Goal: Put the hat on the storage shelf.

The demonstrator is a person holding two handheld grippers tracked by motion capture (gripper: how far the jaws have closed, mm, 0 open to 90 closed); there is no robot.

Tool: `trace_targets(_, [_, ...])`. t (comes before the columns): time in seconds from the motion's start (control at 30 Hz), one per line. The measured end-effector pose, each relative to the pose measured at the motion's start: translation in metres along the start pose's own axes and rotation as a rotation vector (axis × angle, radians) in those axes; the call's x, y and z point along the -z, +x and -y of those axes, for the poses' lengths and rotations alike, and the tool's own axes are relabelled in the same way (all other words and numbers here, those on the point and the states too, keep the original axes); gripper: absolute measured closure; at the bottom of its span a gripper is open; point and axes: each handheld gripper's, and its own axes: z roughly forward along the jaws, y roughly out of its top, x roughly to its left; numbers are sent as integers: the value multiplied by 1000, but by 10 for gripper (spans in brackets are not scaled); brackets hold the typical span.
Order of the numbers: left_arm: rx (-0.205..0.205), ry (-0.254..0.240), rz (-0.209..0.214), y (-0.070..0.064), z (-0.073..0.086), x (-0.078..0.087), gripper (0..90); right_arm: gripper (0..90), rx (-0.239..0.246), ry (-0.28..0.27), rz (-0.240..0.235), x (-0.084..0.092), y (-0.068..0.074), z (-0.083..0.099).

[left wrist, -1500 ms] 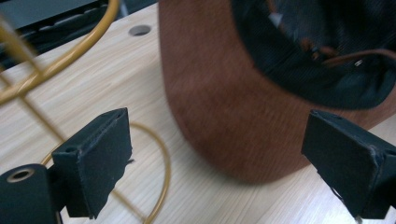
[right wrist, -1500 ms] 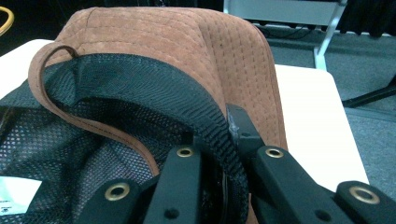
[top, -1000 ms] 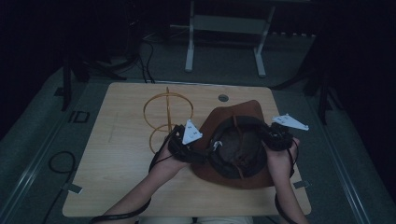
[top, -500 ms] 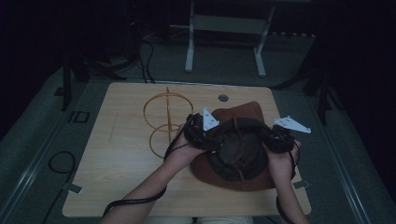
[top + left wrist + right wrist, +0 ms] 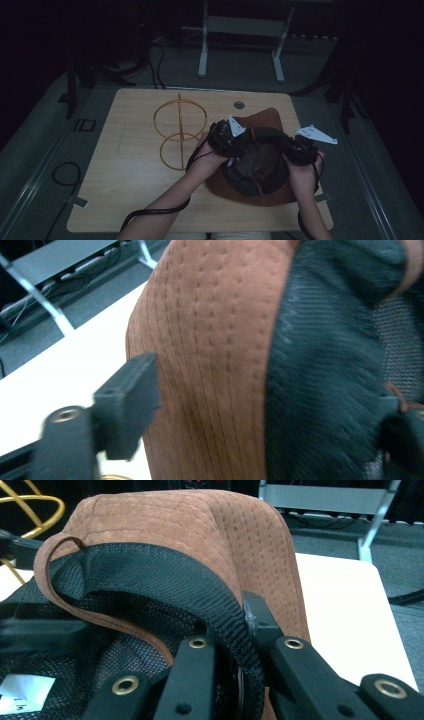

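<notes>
A brown suede hat [image 5: 266, 121] with a black mesh lining lies crown-down near the right of the table, its opening facing up. My right gripper [image 5: 296, 150] holds the hat's right rim. In the right gripper view its jaws [image 5: 235, 630] are pinched on the black mesh band of the hat [image 5: 200, 525]. My left gripper [image 5: 231, 141] is at the hat's left rim. In the left gripper view its jaws [image 5: 270, 405] stand wide apart, with the hat's stitched brown side and mesh band [image 5: 210, 340] between them.
A gold wire stand [image 5: 180, 131] made of rings stands just left of the hat, also seen as the gold wire stand [image 5: 35, 505] at the top left of the right gripper view. The wooden table [image 5: 125, 175] has a round hole near its far edge. A metal frame stands on the floor beyond.
My left gripper has moved right, from beside the hat onto its left rim. The hat has shifted slightly. My right gripper has kept its hold on the right rim.
</notes>
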Motion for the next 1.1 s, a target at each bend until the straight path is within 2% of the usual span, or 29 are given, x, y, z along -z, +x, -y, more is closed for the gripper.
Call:
trace_targets(0.1, [7, -14, -30, 1, -1, 3, 462, 840, 7, -5, -1, 4, 2, -2])
trace_targets(0.23, [1, -22, -43, 0, -2, 6, 646, 839, 1, -12, -15, 7, 3, -1])
trace_targets(0.27, [-18, -25, -69, -2, -3, 6, 691, 839, 5, -12, -17, 7, 4, 0])
trace_targets(0.37, [-25, -33, -105, -4, -4, 8, 826, 838, 11, -4, -22, 7, 8, 2])
trace_targets(0.53, [-27, -62, -122, -1, -7, 13, 860, 812, 13, -6, -31, 10, 12, 4])
trace_targets(0.67, [-15, -86, -126, 2, -9, 16, 861, 665, 3, -6, -87, 16, 10, 2])
trace_targets(0.7, [-2, -101, -118, 4, -9, 19, 861, 636, 8, -7, -109, 18, 9, 2])
trace_targets(0.77, [-13, -112, -115, 4, -10, 21, 861, 581, 24, -5, -137, 23, 9, 4])
trace_targets(0.8, [-13, -112, -115, 4, -10, 21, 861, 581, 24, -5, -137, 23, 9, 4])
trace_targets(0.83, [-27, -122, -117, 1, -12, 23, 861, 534, 33, 10, -166, 28, 8, 6])
trace_targets(0.93, [-29, -135, -119, -1, -14, 27, 861, 477, 45, 2, -209, 38, 5, 9])
trace_targets(1.0, [-32, -147, -126, -2, -14, 29, 861, 447, 80, -10, -209, 47, 4, 10])
trace_targets(1.03, [-32, -147, -126, -2, -14, 29, 862, 447, 80, -10, -209, 47, 4, 10])
trace_targets(1.07, [-34, -165, -120, -2, -14, 31, 862, 425, 100, -14, -221, 56, 2, 9])
trace_targets(1.1, [-41, -176, -120, -3, -14, 33, 862, 428, 103, -24, -214, 61, -1, 9])
